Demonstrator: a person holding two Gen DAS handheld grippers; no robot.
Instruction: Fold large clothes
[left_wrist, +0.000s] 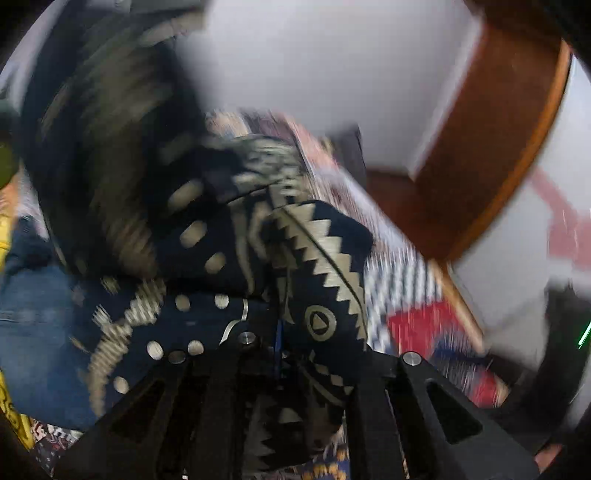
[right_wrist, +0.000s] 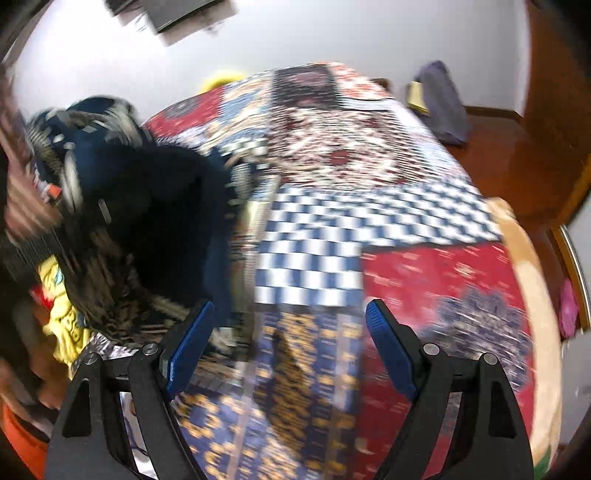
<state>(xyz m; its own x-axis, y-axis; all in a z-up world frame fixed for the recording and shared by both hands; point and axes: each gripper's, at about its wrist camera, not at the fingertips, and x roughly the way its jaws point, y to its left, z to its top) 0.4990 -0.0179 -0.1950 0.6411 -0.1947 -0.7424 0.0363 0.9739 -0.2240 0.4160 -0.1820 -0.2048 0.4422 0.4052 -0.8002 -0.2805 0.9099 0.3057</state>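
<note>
A dark navy garment (left_wrist: 229, 236) with beige zigzag and dot print hangs bunched in front of the left wrist camera. My left gripper (left_wrist: 279, 343) is shut on a fold of it, the cloth spilling over both fingers. In the right wrist view the same garment (right_wrist: 122, 192) is a blurred dark mass at the left, lifted above the bed. My right gripper (right_wrist: 288, 325) stands open with blue pads (right_wrist: 388, 354), nothing between them, over the patchwork bedspread (right_wrist: 332, 229).
A yellow printed garment (right_wrist: 62, 314) lies at the bed's left edge, near an orange rim (right_wrist: 18, 435). Blue denim (left_wrist: 33, 325) shows at the left. A wooden door (left_wrist: 491, 147), wooden floor (right_wrist: 509, 158) and a grey-purple bundle (right_wrist: 443, 99) stand beyond the bed.
</note>
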